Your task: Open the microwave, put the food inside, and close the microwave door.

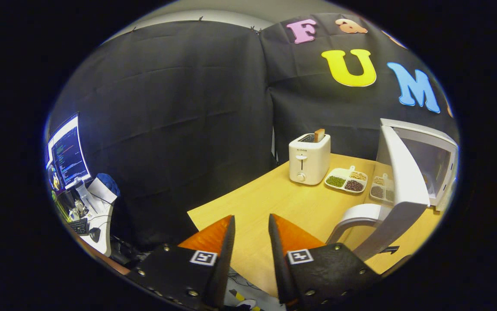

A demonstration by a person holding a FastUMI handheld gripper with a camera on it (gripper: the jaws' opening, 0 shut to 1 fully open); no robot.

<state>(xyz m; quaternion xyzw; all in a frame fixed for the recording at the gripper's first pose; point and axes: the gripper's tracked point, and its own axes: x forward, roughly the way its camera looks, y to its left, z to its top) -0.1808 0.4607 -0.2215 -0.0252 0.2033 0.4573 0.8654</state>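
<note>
A white toaster stands at the far side of the wooden table with a slice of bread sticking up from its slot. Just right of it lies a white divided dish holding green, dark and tan beans. Far off to the left, a lit monitor stands above a keyboard and a mouse

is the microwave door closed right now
No, the microwave door stands swung wide open off the microwave, its handle toward the claw, whose fingers are apart and hold nothing.
</note>
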